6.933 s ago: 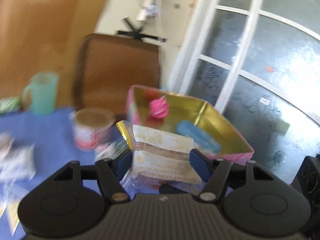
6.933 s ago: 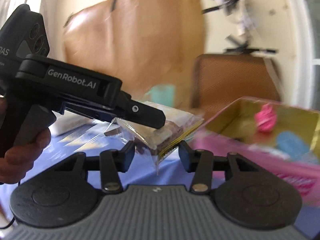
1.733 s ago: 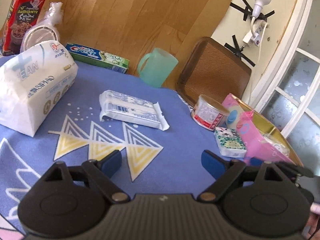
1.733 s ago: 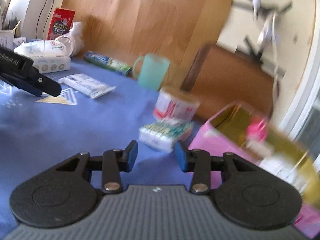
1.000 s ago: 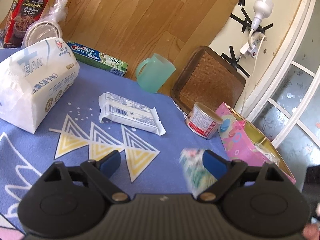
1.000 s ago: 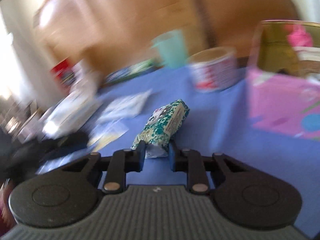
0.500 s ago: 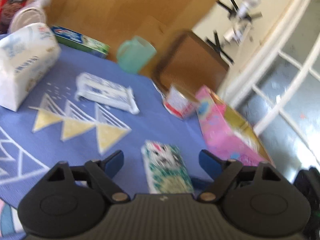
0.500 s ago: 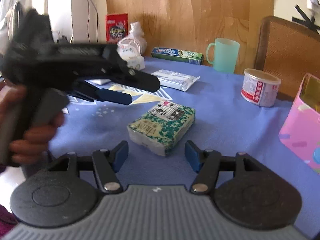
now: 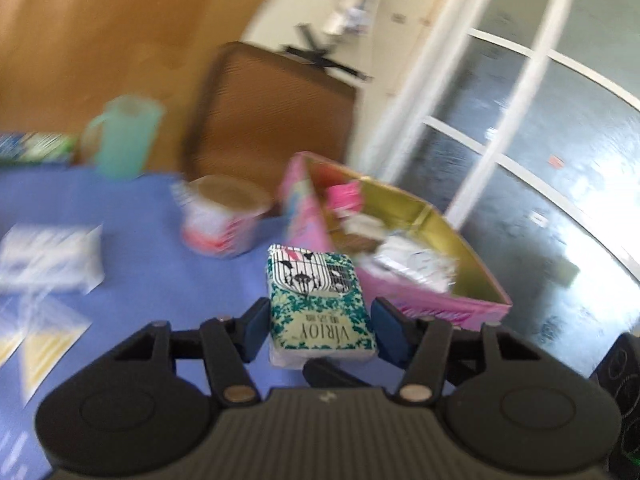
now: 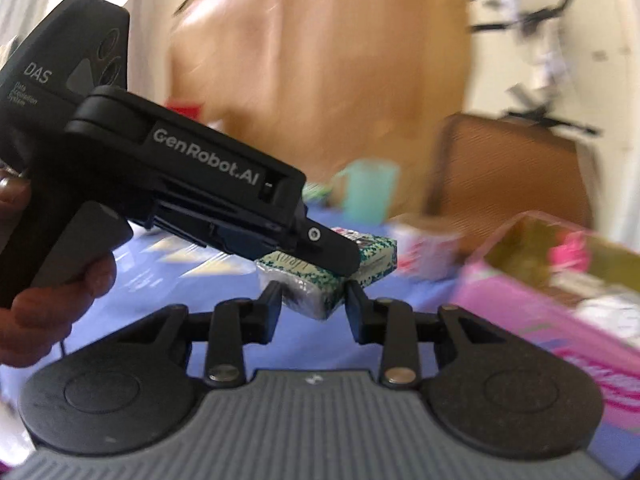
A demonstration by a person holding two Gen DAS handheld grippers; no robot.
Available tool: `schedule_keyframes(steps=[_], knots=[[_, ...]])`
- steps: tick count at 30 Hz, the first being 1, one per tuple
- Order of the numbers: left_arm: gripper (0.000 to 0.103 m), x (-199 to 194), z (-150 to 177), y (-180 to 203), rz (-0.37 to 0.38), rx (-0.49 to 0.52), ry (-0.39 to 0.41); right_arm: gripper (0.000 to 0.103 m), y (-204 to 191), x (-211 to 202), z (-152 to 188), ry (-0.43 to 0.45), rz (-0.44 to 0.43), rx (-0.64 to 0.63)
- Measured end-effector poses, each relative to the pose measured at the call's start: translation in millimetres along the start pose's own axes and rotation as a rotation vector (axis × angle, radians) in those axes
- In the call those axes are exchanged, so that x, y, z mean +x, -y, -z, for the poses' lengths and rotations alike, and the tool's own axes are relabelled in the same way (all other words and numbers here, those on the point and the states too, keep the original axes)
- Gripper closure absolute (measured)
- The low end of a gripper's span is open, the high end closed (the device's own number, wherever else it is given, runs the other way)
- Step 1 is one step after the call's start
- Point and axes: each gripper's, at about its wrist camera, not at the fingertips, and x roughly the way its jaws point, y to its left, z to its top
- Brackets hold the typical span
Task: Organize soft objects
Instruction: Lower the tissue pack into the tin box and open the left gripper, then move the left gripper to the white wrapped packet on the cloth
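Note:
A green-patterned tissue pack (image 9: 320, 308) hangs a little above the blue tablecloth, just in front of the pink box (image 9: 460, 240) with the gold inside. My left gripper (image 9: 322, 330) has its closing jaws on the pack's two long sides, pads touching it. In the right wrist view a hand holds that left gripper (image 10: 344, 260) over the pack (image 10: 376, 256). My right gripper (image 10: 314, 300) is closing too, its pads against the pack's near end from below. One of its fingers (image 9: 332, 374) shows under the pack. The box (image 10: 520, 308) holds a pink item and some wrapped packets.
A red and white can (image 9: 220, 220) stands left of the box, with a teal mug (image 9: 124, 140) further back. A white packet (image 9: 48, 256) lies at the left. A brown chair back (image 9: 272, 112) rises behind the table. Glass doors fill the right side.
Half a second ago the pack lay on the cloth between open jaws. Now both grippers have narrowed onto it, and it has risen and swung right, up to the pink box.

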Motion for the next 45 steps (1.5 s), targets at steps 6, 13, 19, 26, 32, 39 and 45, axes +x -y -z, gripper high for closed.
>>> schedule_keyframes(steps=[6, 13, 19, 26, 32, 39, 45], knots=[[0.044, 60.2, -24.1, 46.8, 0.022, 0.130, -0.013, 0.065, 55.2, -18.1, -2.0, 0.062, 0.172, 0.091], [0.034, 104.1, -29.6, 60.2, -0.077, 0.199, -0.041, 0.063, 111.2, 25.3, 0.3, 0.016, 0.386, 0.151], [0.031, 64.5, -14.5, 42.1, -0.049, 0.171, 0.001, 0.060, 116.0, 16.3, 13.6, 0.042, 0.387, 0.219], [0.031, -6.4, 12.7, -31.5, -0.154, 0.014, 0.052, 0.060, 90.8, -4.5, 9.2, 0.097, 0.323, 0.203], [0.031, -66.9, 38.0, -122.8, -0.464, -0.144, 0.075, 0.058, 48.4, 13.8, -11.3, 0.052, 0.053, 0.142], [0.031, -96.2, 55.0, -166.7, -0.517, -0.273, 0.166, 0.051, -4.1, 105.5, -37.0, -0.119, -0.175, 0.130], [0.031, -97.1, 52.2, -174.9, -0.484, -0.300, 0.186, 0.051, -16.1, 215.5, -70.5, -0.260, -0.209, 0.242]])
